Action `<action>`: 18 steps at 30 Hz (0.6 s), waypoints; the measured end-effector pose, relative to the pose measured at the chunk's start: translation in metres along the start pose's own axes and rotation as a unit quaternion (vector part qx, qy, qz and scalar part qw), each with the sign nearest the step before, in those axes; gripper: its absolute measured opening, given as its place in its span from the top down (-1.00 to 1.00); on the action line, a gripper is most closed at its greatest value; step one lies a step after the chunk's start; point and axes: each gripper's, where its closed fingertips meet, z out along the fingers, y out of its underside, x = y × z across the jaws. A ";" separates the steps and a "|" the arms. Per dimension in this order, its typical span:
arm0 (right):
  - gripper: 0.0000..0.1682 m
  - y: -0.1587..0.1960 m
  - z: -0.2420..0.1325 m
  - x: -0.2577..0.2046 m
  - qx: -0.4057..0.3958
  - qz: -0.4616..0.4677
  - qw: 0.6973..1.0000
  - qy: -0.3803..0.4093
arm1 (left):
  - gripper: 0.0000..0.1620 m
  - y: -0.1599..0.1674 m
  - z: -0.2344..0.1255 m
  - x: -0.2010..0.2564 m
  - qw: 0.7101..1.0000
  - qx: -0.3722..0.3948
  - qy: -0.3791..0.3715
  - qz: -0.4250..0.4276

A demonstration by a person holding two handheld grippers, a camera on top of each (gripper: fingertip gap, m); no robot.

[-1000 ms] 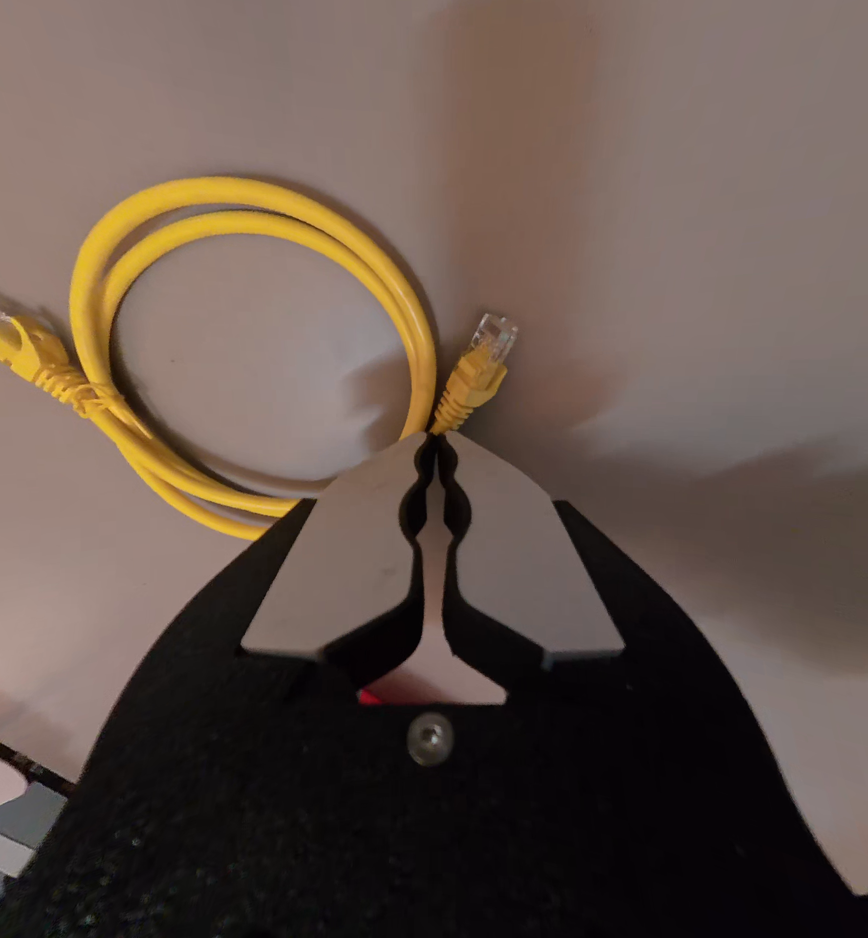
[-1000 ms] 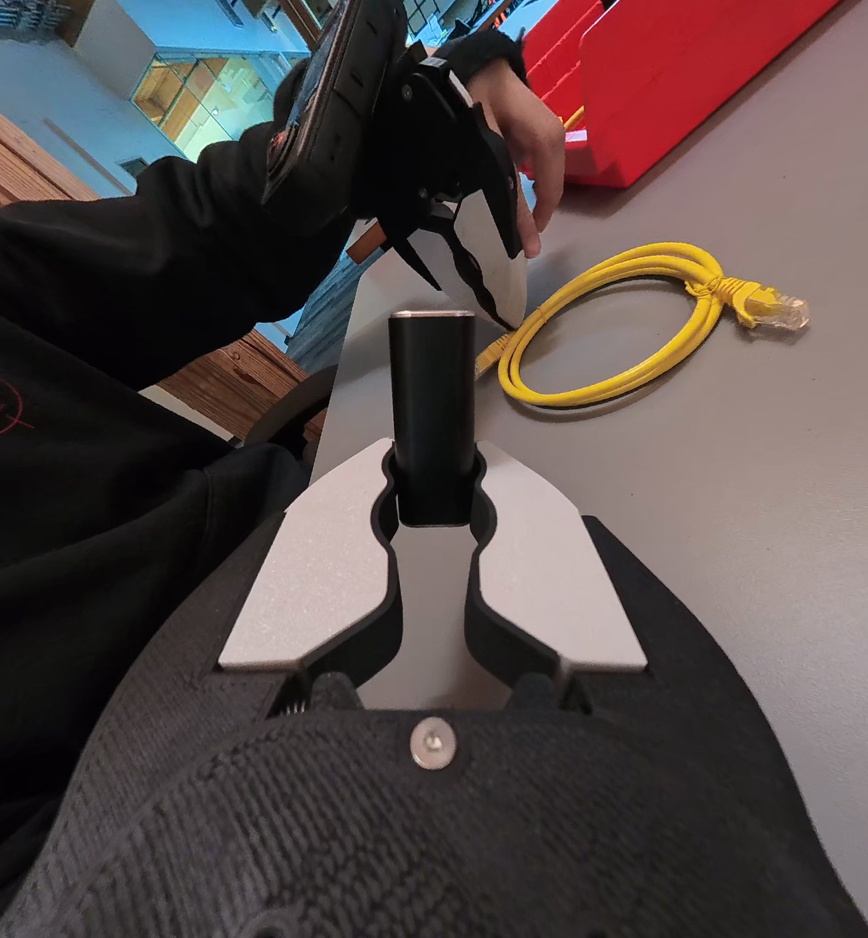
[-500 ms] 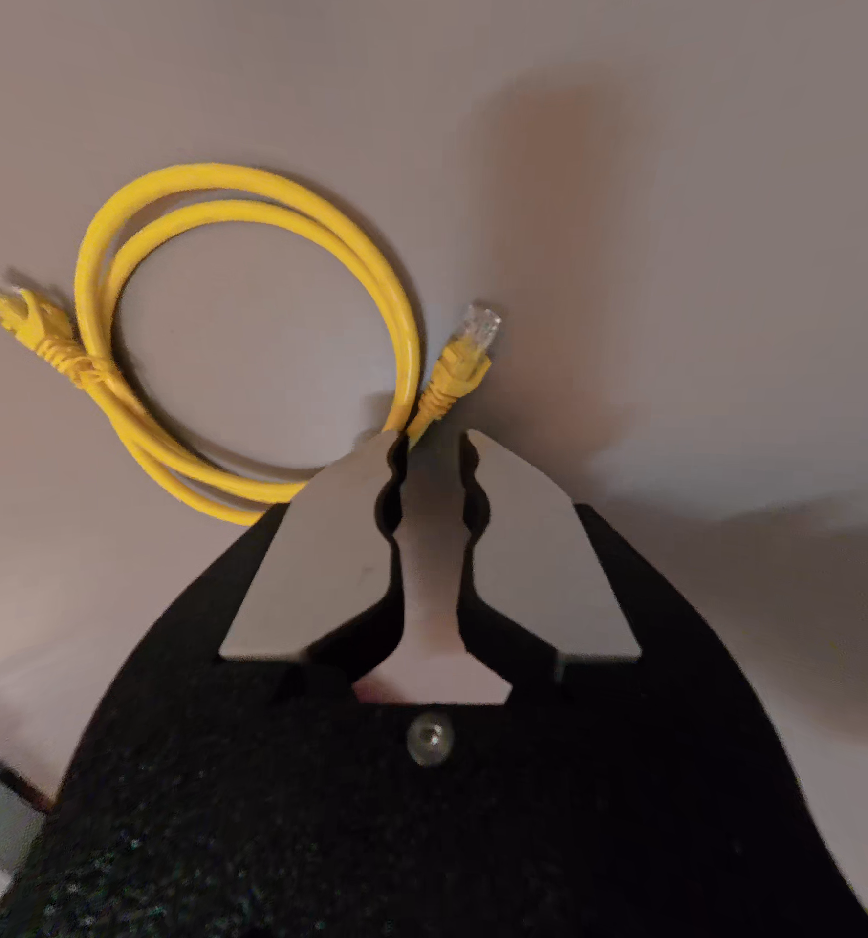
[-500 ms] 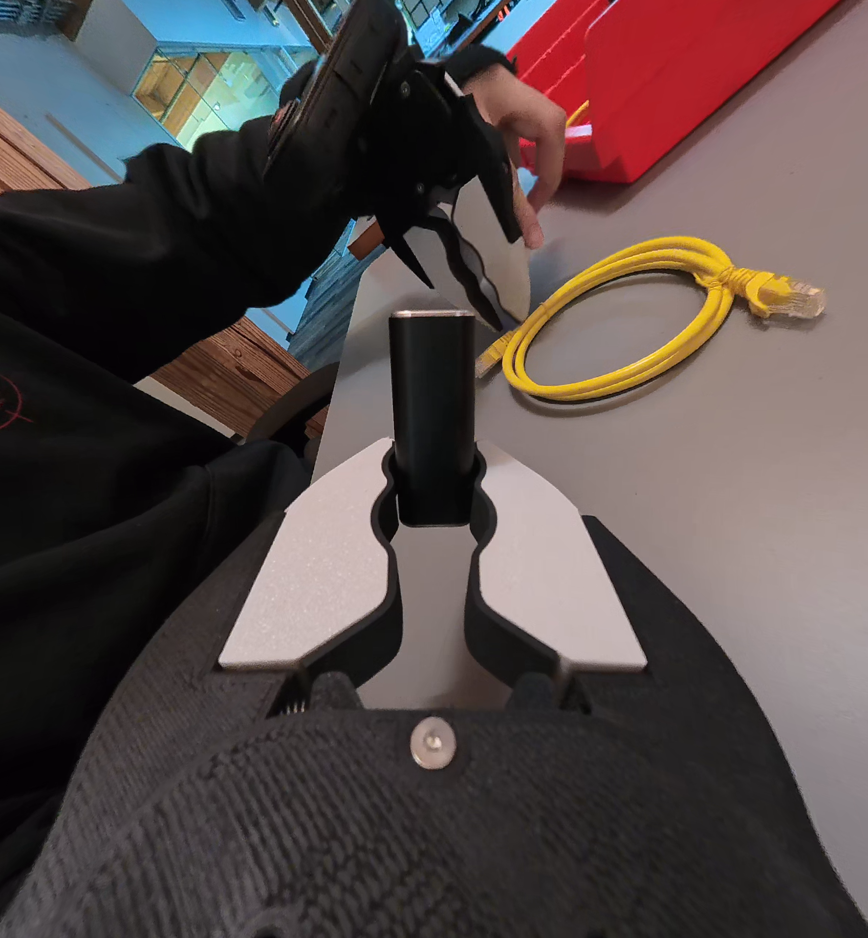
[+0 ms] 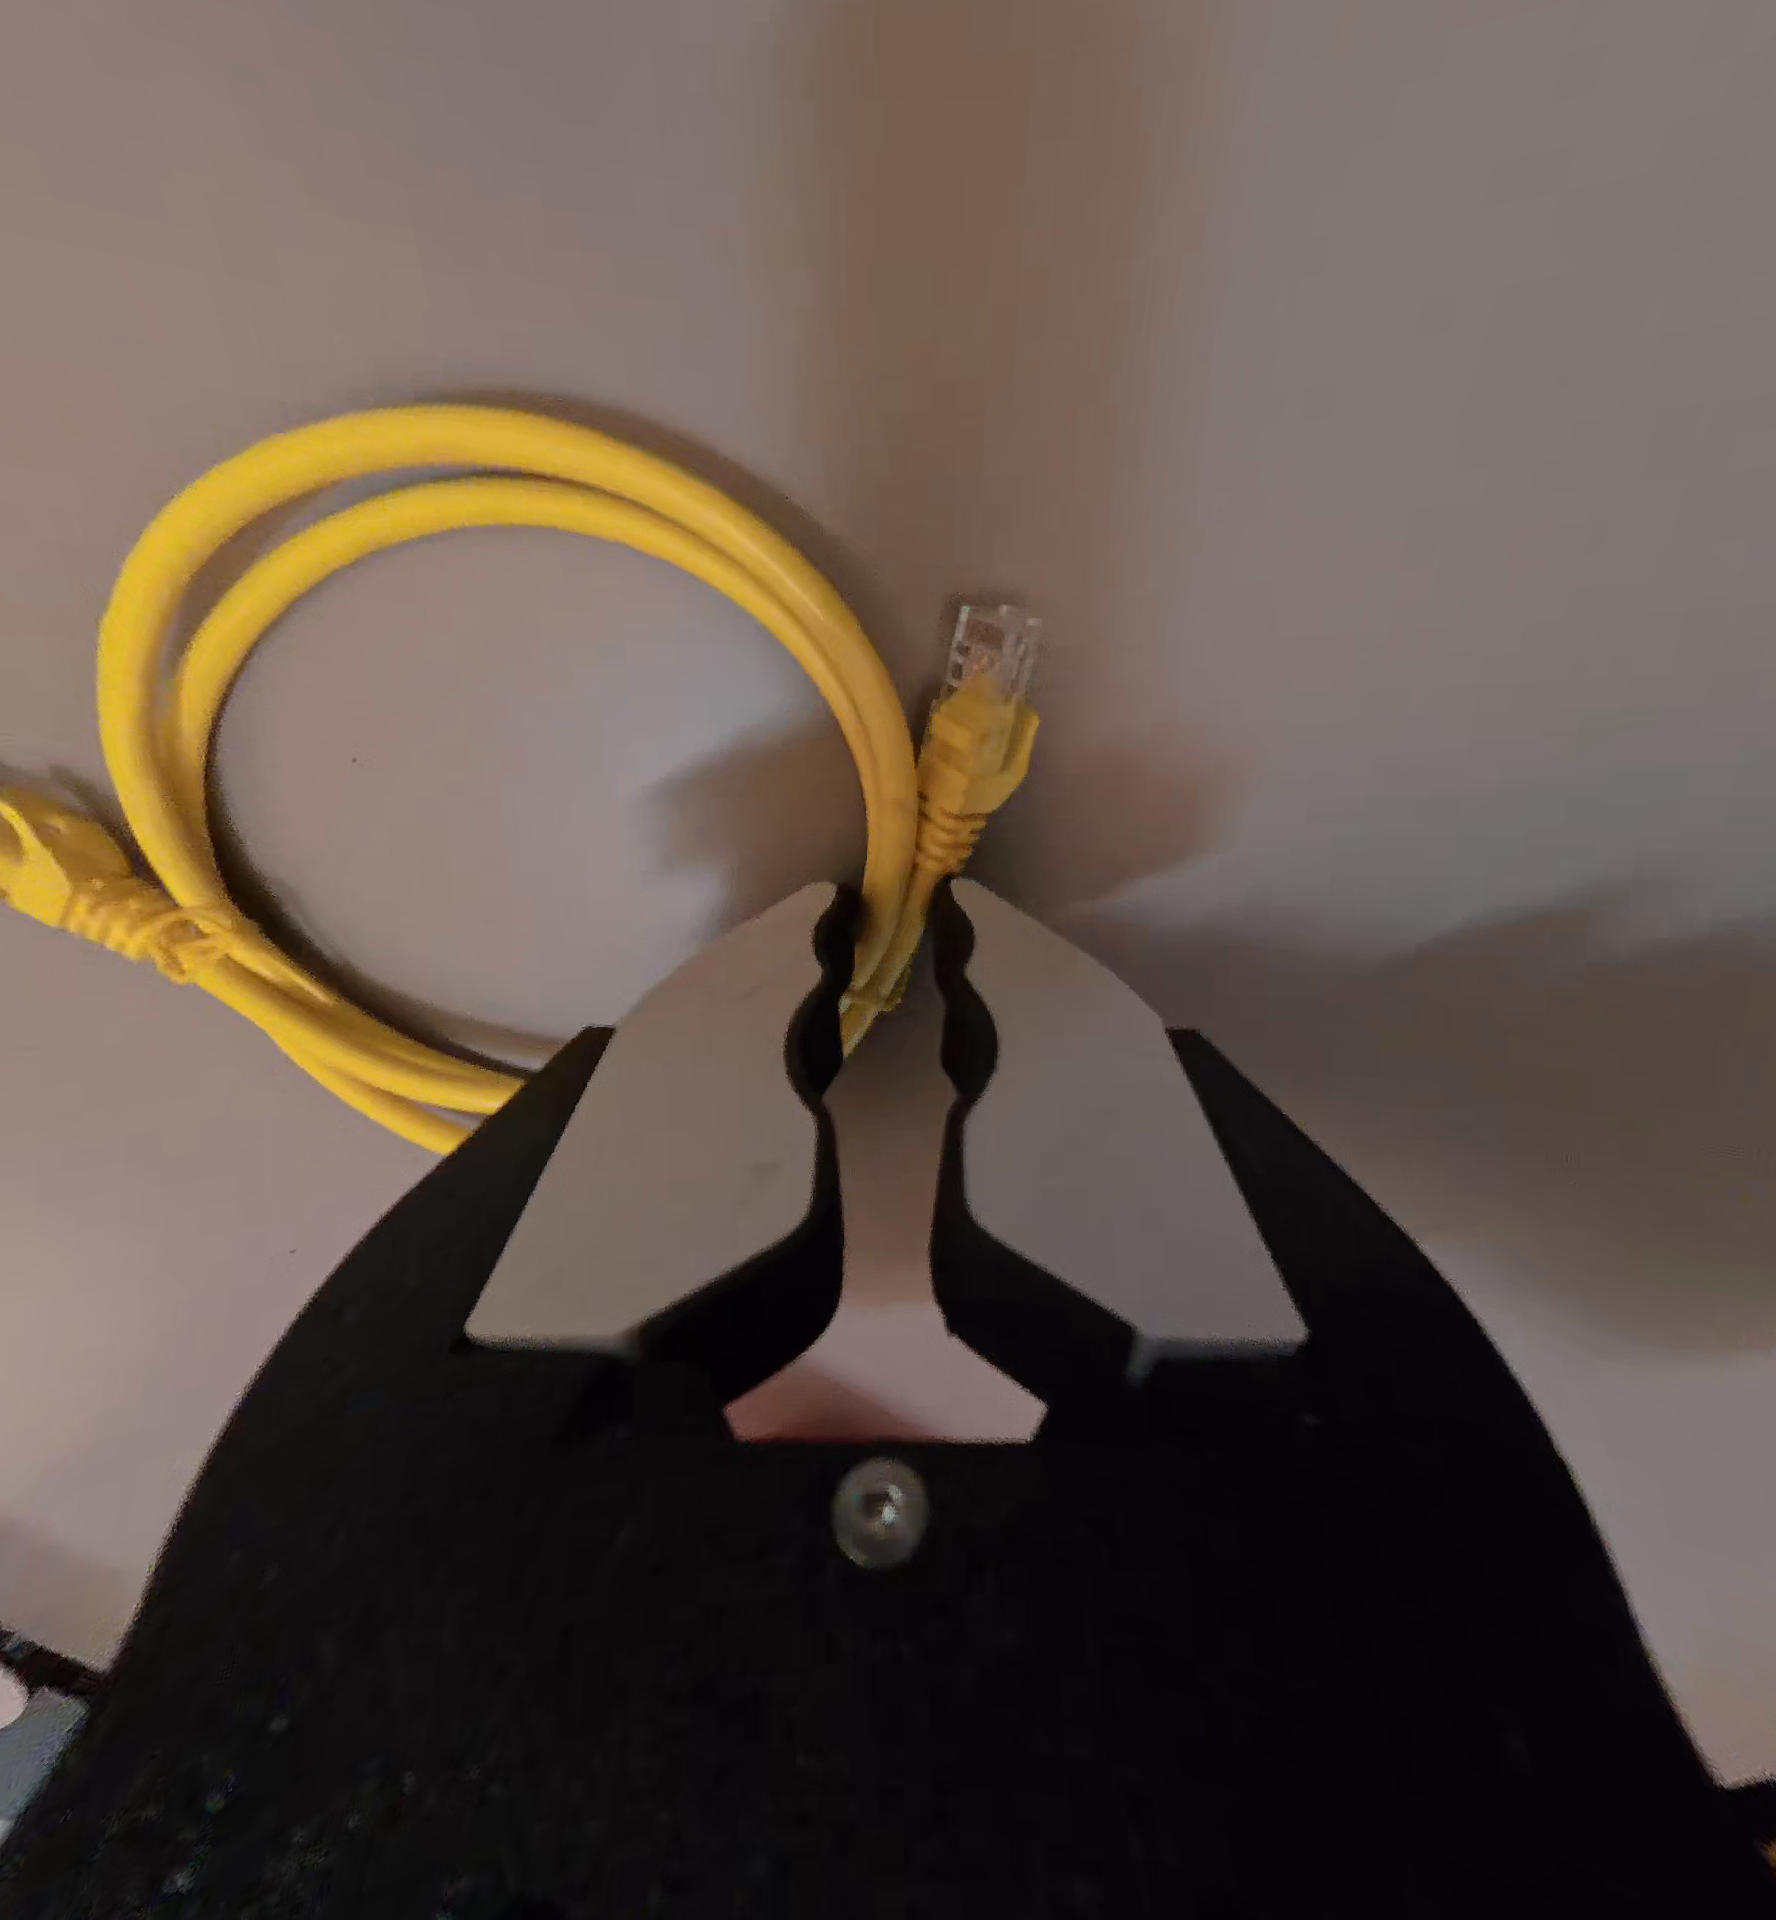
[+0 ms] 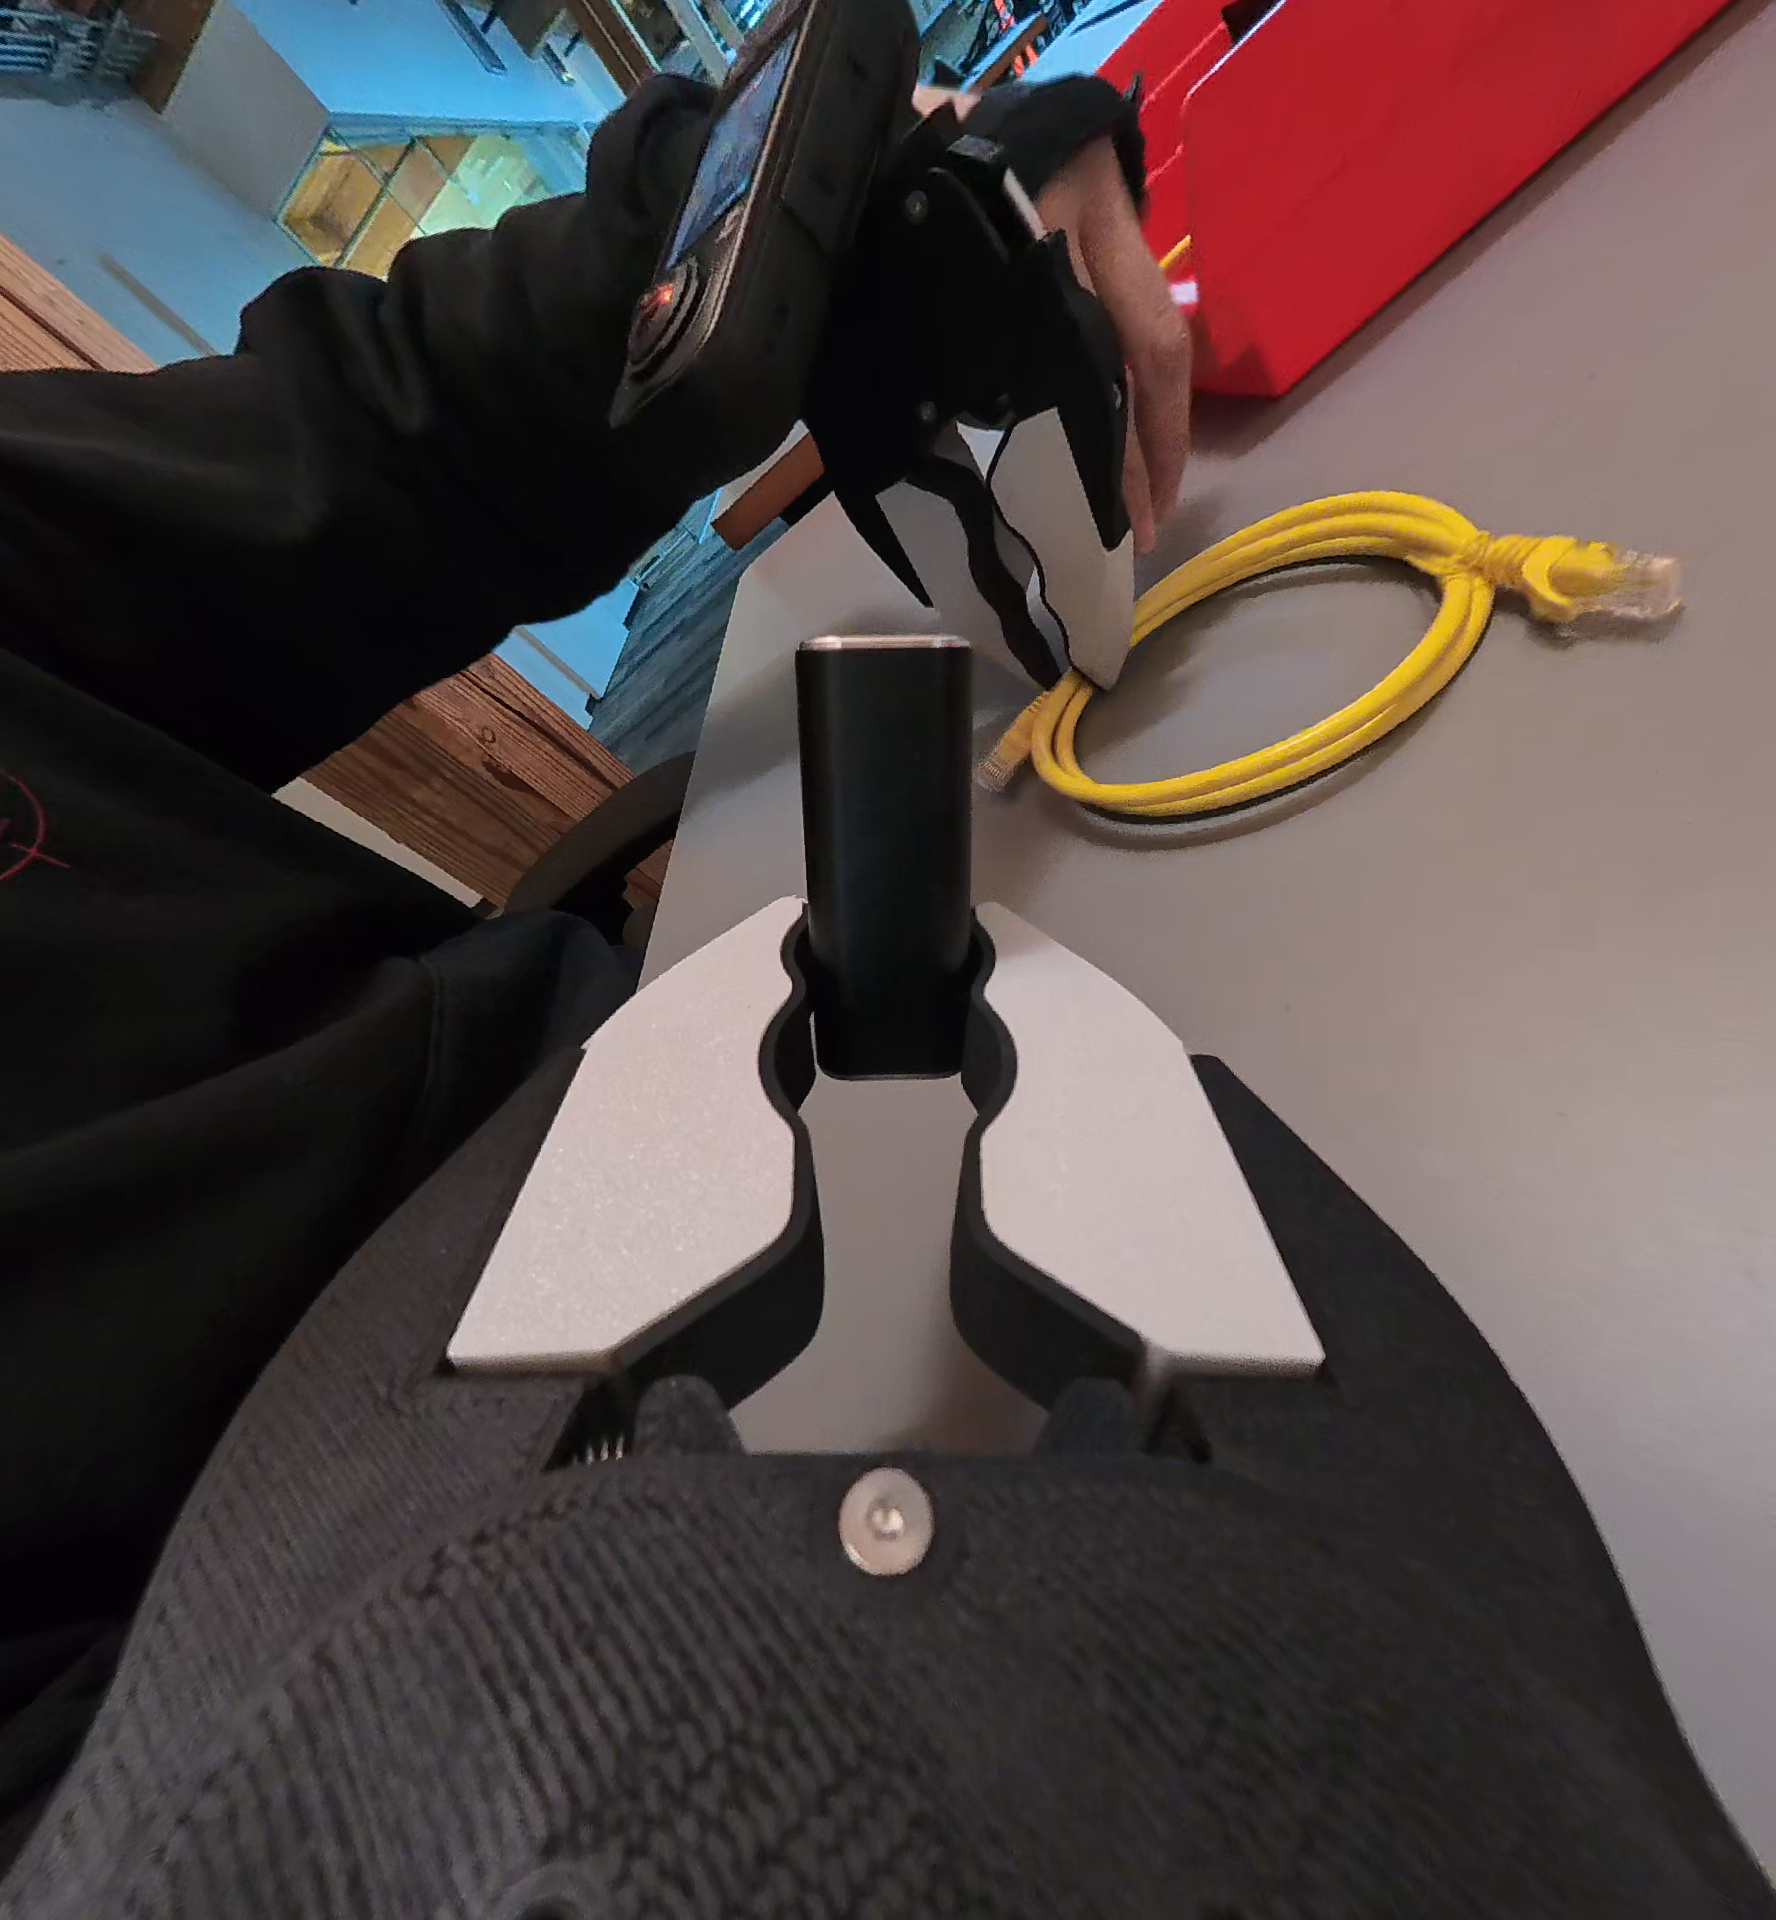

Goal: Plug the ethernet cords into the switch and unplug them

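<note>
A coiled yellow ethernet cord (image 5: 510,457) lies on the grey table (image 5: 1383,520). One clear plug (image 5: 977,748) is just beyond my left gripper (image 5: 892,896). The other plug (image 5: 22,852) is at the far left. The left jaws stand narrowly apart and pinch two strands of the cord right behind the near plug. In the right wrist view, the left gripper (image 6: 1076,670) touches the cord (image 6: 1331,516) on the table. My right gripper (image 6: 889,920) is shut on a black rectangular switch (image 6: 884,810) with a silver end. It holds the switch above the table edge, pointing toward the cord.
A red bin (image 6: 1383,156) stands at the back of the table (image 6: 1486,1039), beyond the cord. The person's black sleeve (image 6: 344,468) crosses the left of the right wrist view. The table's edge runs just left of the switch. About 20 cm separates my left fingertips from my right.
The left gripper was fully shut behind the plug, then opened. It has since moved forward over the cord and narrowed around it. The right gripper and switch have stayed still.
</note>
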 end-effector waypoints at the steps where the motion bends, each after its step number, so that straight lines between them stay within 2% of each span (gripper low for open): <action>1: 0.70 -0.001 0.000 0.000 0.001 -0.001 1.000 -0.001 | 0.83 0.000 0.000 0.000 1.000 0.002 -0.011 0.004; 4: 0.70 -0.005 0.000 0.001 0.010 -0.011 1.000 0.006 | 0.86 0.001 -0.001 0.000 0.998 -0.001 -0.061 -0.011; 9: 0.70 -0.018 0.006 0.006 0.030 -0.061 0.997 0.043 | 0.87 0.002 -0.009 -0.013 0.969 -0.032 -0.243 -0.031; 11: 0.70 -0.023 0.010 0.006 0.037 -0.086 0.994 0.055 | 0.87 0.007 -0.027 -0.023 0.937 -0.080 -0.337 -0.037; 13: 0.70 -0.029 0.013 0.003 0.050 -0.111 0.991 0.061 | 0.87 0.009 -0.060 -0.033 0.892 -0.137 -0.430 -0.035; 18: 0.70 -0.046 0.021 -0.011 0.085 -0.153 0.983 0.059 | 0.86 -0.002 -0.135 -0.038 0.789 -0.237 -0.567 -0.015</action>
